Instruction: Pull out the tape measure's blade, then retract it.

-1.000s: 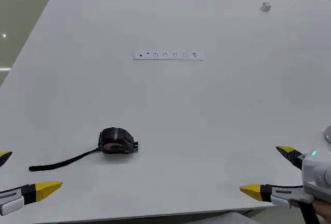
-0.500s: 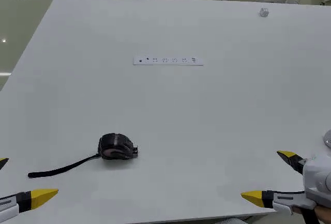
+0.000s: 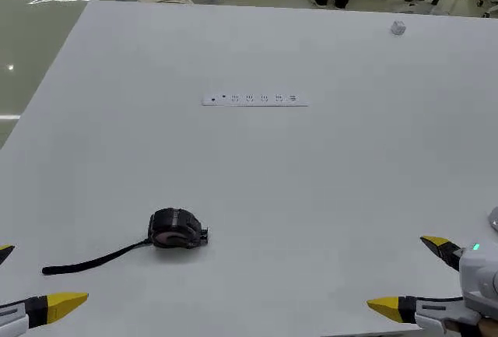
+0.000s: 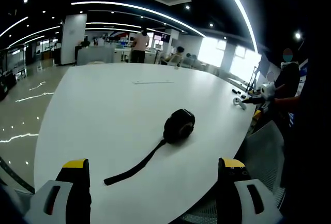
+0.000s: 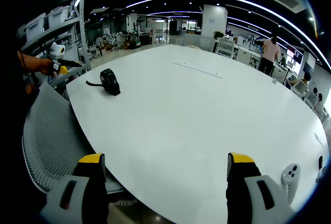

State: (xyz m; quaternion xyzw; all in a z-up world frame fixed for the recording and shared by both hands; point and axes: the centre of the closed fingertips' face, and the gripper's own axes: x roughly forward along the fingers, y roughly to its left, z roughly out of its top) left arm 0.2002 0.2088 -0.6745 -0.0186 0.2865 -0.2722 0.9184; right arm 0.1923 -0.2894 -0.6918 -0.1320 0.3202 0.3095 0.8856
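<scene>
A black tape measure point(image 3: 177, 229) lies on the white table point(image 3: 311, 166), its black wrist strap point(image 3: 93, 258) trailing to the left. It also lies ahead of the left gripper point(image 4: 154, 168) as the tape measure point(image 4: 179, 125), and far off as the tape measure point(image 5: 110, 81) in the right gripper view. My left gripper point(image 3: 31, 282) is open at the table's near left edge, a short way from the strap's end. My right gripper point(image 3: 416, 275) is open at the near right edge, far from the tape measure. My right gripper point(image 5: 164, 163) holds nothing between its yellow-tipped jaws. No blade is out.
A white power strip point(image 3: 254, 100) lies flat mid-table. A small grey object point(image 3: 398, 29) sits at the far right. A white controller point(image 5: 289, 175) lies near the right gripper. A mesh chair point(image 5: 51, 141) stands at the table's edge. People stand beyond the far edge.
The head camera tilted, so the table contents sit lower in the picture. Both grippers stay open low at the near edge; the tape measure has not moved.
</scene>
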